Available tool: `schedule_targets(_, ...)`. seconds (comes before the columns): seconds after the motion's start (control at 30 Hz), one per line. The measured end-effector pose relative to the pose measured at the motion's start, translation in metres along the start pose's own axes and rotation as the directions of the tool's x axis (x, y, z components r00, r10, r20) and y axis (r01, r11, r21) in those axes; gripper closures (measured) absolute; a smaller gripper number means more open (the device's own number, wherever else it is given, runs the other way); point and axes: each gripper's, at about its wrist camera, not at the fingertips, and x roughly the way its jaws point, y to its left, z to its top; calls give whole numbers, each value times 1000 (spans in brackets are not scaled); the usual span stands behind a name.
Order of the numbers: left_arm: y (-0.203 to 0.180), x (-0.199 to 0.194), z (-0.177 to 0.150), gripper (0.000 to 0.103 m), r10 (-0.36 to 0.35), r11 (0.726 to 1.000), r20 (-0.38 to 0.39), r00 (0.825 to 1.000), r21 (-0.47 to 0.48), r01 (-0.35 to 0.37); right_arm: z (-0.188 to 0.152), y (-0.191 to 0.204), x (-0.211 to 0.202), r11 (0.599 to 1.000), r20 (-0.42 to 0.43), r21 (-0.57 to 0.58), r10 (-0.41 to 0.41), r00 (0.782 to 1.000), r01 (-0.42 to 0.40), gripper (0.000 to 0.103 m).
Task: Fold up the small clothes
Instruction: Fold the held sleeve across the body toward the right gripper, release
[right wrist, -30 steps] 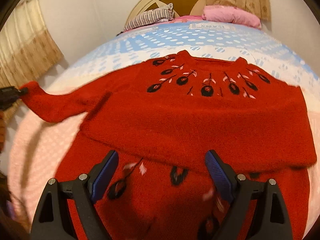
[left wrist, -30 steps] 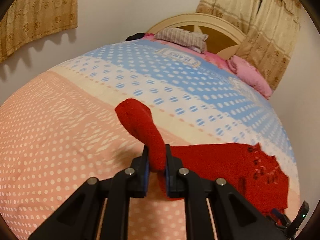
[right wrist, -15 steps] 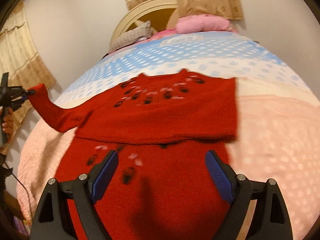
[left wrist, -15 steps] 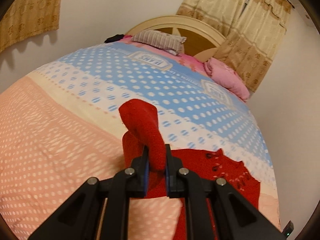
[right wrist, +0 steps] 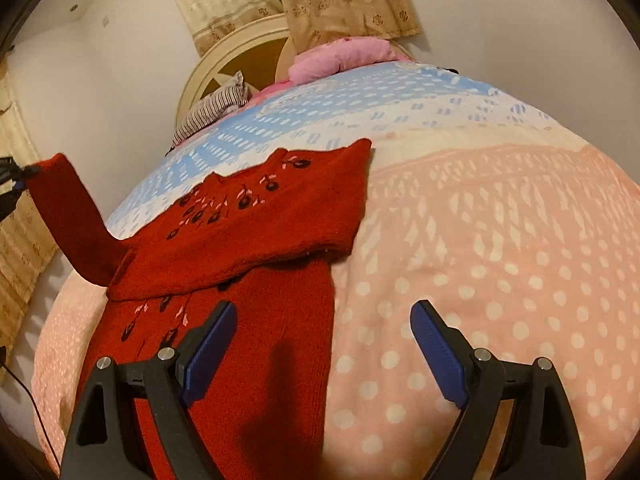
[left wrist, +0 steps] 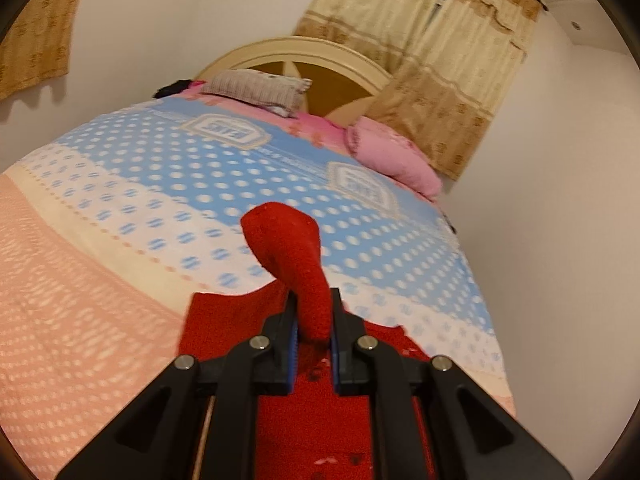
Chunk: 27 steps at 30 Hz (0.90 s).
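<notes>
One red knitted sleeve (left wrist: 298, 276) pinched in left tool (left wrist: 312, 340), now carried inward over red embroidered knit sweater (right wrist: 256, 216). Right tool (right wrist: 320, 344) wide, empty. Sleeve fold under way.

Left gripper (left wrist: 313, 332): jaws drawn close together, blue pads clamped on a red sleeve (left wrist: 294, 264) that rises forward from between the fingertips. Right gripper (right wrist: 322, 344): jaws spread wide, blue pads (right wrist: 212, 344) angled outward, nothing between them, held above the surface ahead.
</notes>
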Motion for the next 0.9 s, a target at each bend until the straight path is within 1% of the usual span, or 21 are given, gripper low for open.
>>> schedule_targets(0.17, -47, 13, -17, 90, -48, 996, -17, 999, 72, 49, -4, -10, 5, 998, -8, 57, 19, 1000, -18, 14)
schedule_targets(0.27, -73, 25, -35, 90, -60, 991, -29, 998, 119, 63, -5, -13, 9, 997, -25, 72, 20, 999, -19, 14)
schedule_targets(0.3, -83, 32, -45, 90, -61, 988, -41, 997, 137, 66, -5, -12, 10, 997, -30, 71, 22, 999, -20, 14)
schedule_targets(0.33, -92, 38, -53, 90, -61, 986, -49, 997, 149, 67, -5, -12, 11, 997, -36, 69, 22, 999, -20, 14)
schedule_targets(0.47, -122, 67, -95, 90, -18, 971, -75, 997, 238, 36, -6, -12, 13, 997, -41, 70, 25, 999, -22, 14)
schedule_targets(0.57, -138, 89, -127, 89, 6, 953, -107, 994, 302, 27, -6, -13, 13, 997, -42, 76, 30, 999, -26, 14)
schedule_targets(0.6, -144, 99, -140, 87, 32, 939, -123, 992, 345, 13, -6, -14, 14, 997, -42, 76, 30, 999, -27, 14)
schedule_targets(0.63, -148, 105, -149, 85, 59, 928, -136, 989, 372, -4, -6, -13, 14, 997, -42, 76, 30, 999, -27, 14)
schedule_targets(0.67, -153, 109, -156, 83, 72, 922, -151, 986, 388, -8, -6, -14, 14, 997, -42, 76, 32, 999, -28, 14)
schedule_targets(0.73, -149, 109, -168, 81, 72, 908, -194, 978, 420, 17, -7, -15, 13, 996, -42, 80, 45, 998, -41, 14)
schedule_targets(0.77, -147, 106, -170, 79, 71, 904, -193, 979, 427, 19, -7, -16, 13, 995, -41, 83, 53, 998, -49, 14)
schedule_targets(0.83, -129, 91, -171, 71, 68, 893, -155, 986, 450, 9, -7, -17, 13, 994, -37, 89, 69, 997, -66, 14)
schedule_targets(0.87, -121, 85, -170, 61, 74, 889, -129, 989, 459, -6, -7, -18, 12, 993, -34, 90, 76, 997, -73, 14)
schedule_targets(0.9, -108, 76, -168, 51, 90, 884, -91, 992, 467, -37, -7, -18, 12, 993, -32, 91, 82, 996, -79, 14)
